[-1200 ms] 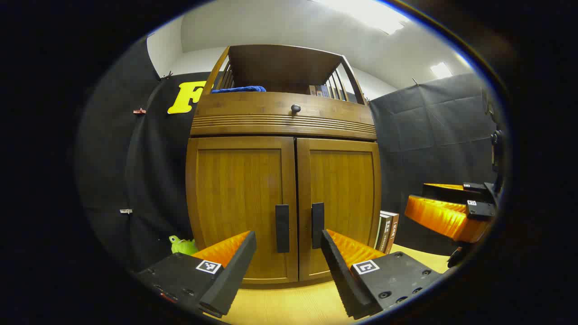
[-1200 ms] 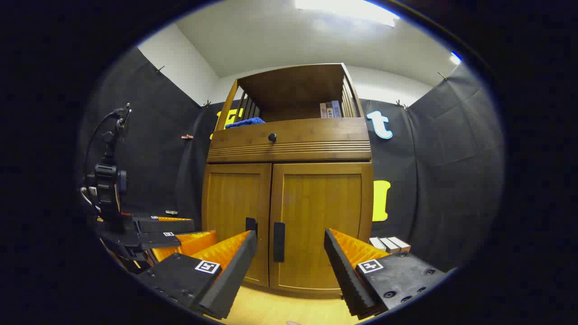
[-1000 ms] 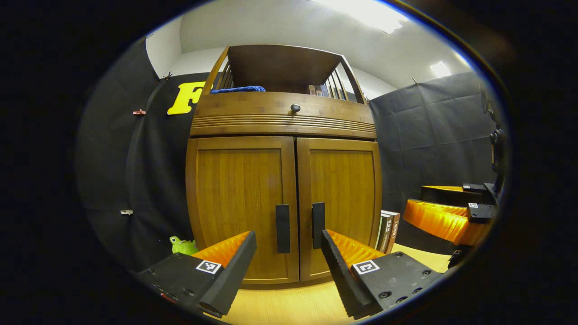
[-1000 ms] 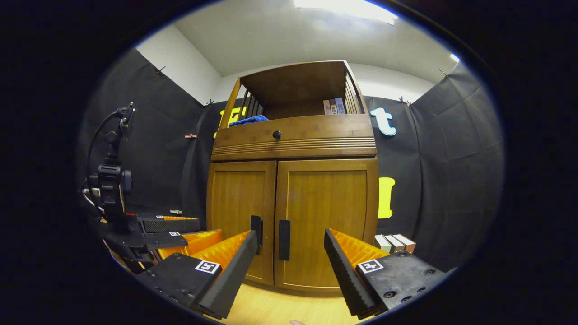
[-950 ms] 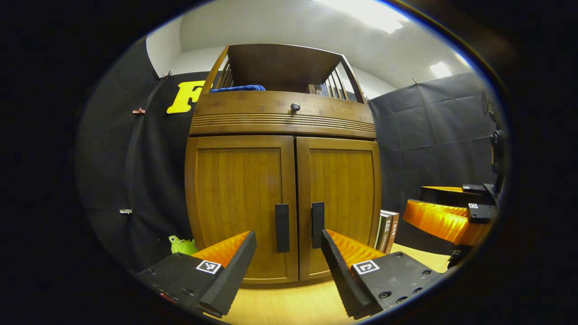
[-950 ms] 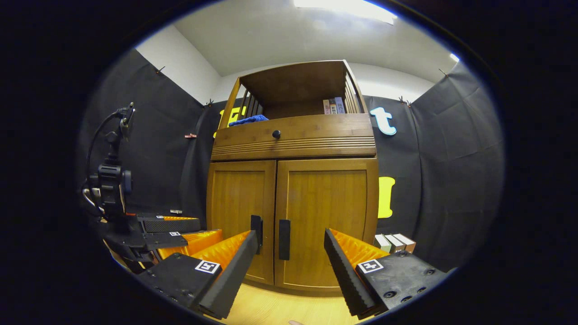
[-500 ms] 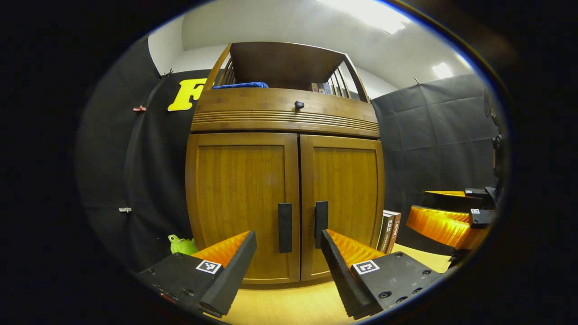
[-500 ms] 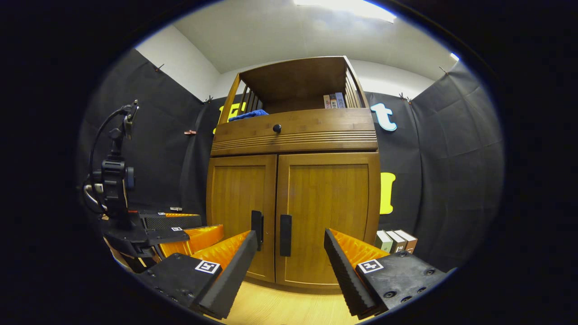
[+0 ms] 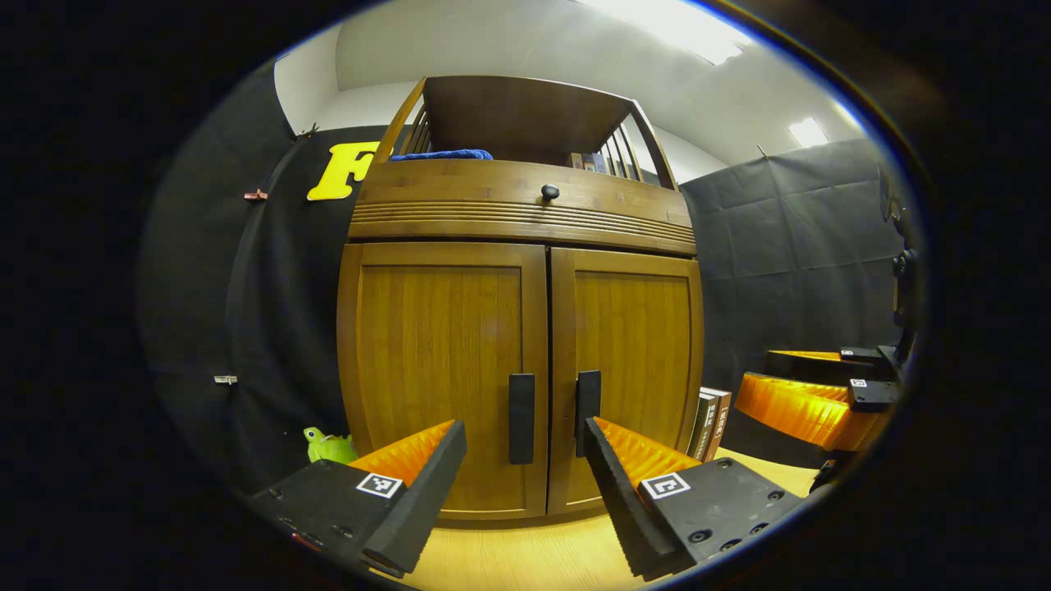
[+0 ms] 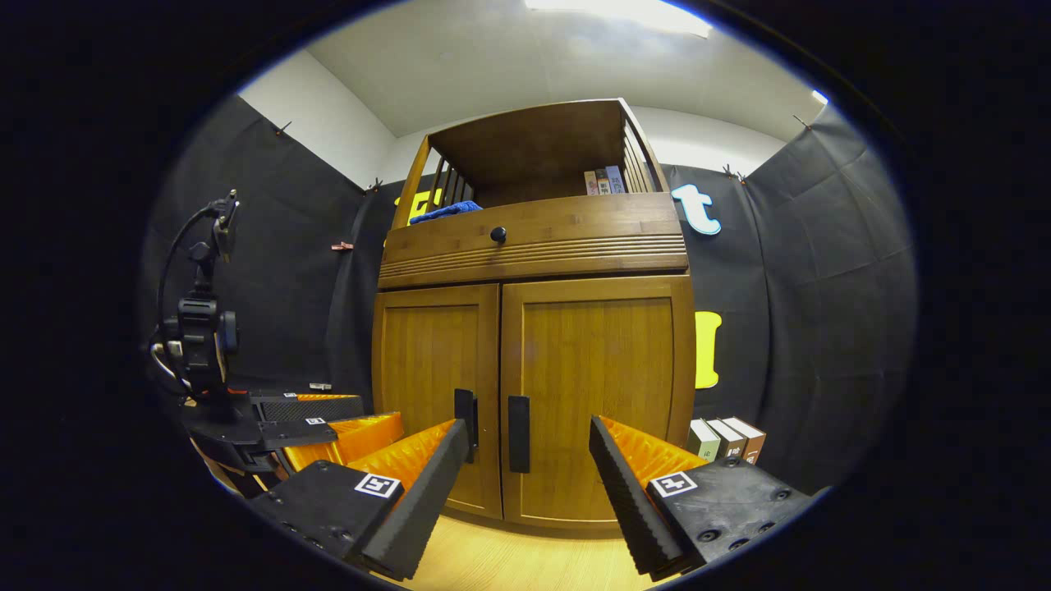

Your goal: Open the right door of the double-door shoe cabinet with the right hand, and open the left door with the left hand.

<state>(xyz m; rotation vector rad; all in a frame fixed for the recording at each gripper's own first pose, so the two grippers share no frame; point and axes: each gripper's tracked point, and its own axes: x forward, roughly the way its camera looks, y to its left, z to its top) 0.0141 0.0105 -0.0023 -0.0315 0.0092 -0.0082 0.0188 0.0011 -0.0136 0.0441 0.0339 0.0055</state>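
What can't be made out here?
- Cabinet interior: hidden by the shut left door and right door, both views.
- Book spines: too small to read, right gripper view.
- Green toy: partly behind the left gripper, left gripper view.

Ridged fingers [image 9: 614, 480], screwed mounts with square tag markings [image 10: 673, 483]

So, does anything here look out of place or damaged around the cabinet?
Nothing stands out. Both doors of the shoe cabinet are shut and sit level, the handles are straight, and the books beside it stand upright. A green toy lies on the other side.
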